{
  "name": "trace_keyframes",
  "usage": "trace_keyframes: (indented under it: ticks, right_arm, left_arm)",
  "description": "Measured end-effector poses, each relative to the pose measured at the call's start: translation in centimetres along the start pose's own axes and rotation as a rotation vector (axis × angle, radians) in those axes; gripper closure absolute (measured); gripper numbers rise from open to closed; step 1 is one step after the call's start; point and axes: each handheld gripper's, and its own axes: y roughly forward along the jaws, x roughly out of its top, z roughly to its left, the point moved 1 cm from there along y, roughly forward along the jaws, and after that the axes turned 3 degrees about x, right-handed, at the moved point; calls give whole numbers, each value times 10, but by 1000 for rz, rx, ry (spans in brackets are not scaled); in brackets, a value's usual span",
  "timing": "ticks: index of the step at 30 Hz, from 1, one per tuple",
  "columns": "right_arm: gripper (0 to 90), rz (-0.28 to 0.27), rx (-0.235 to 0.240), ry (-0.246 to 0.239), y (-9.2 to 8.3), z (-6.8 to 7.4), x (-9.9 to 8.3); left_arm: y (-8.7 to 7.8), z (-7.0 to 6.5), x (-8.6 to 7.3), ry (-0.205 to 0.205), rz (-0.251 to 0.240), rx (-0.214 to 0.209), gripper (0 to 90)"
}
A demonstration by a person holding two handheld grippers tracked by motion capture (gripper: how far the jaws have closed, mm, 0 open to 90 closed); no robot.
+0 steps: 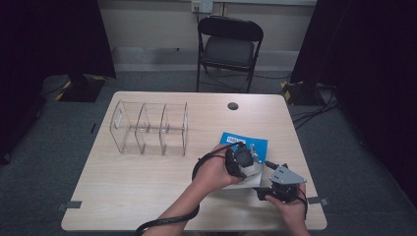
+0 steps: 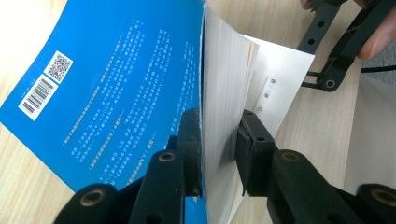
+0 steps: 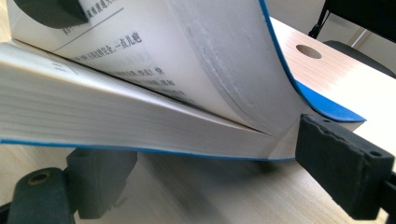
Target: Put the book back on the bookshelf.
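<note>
Blue book lying partly open on the wooden table, near its right front edge.

The left gripper is clamping a sheaf of lifted pages with the blue cover; the right gripper is standing open, its jaws straddling the book's lower pages.

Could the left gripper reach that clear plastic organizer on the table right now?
Probably not yet: the left gripper is shut on the blue book's pages. The table between it and the organizer looks open.

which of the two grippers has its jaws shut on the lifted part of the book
The left gripper: its jaws pinch the raised cover and pages of the blue book. The right gripper's jaws straddle the lower edge.
</note>
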Motion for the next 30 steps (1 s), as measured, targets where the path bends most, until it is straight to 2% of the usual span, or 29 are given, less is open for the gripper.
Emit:
trace_keyframes:
  ticks: [2, 7, 10, 13, 20, 24, 30]
  right_arm:
    - [121, -4, -1, 4, 0, 0, 0]
    - [117, -11, 12, -4, -1, -3, 3]
    - [109, -15, 13, 8, -2, -3, 3]
    - [106, -18, 18, -5, -2, -3, 5]
    - [102, -37, 25, 2, -5, -4, 12]
    - [98, -40, 21, -11, -7, -6, 18]
    - [96, -39, 33, -41, -10, -11, 24]
  left_arm:
    - [-1, 1, 1, 9, 5, 0, 734]
    - [-5, 2, 3, -3, -3, -6, 735]
    - [-6, 2, 3, 4, -2, -3, 735]
    - [-9, 2, 3, 8, 1, -2, 735]
    - [-20, 7, 9, 1, 9, -13, 736]
    - [-26, 8, 14, 24, 16, -5, 736]
    - [-31, 9, 20, 28, 22, -7, 736]
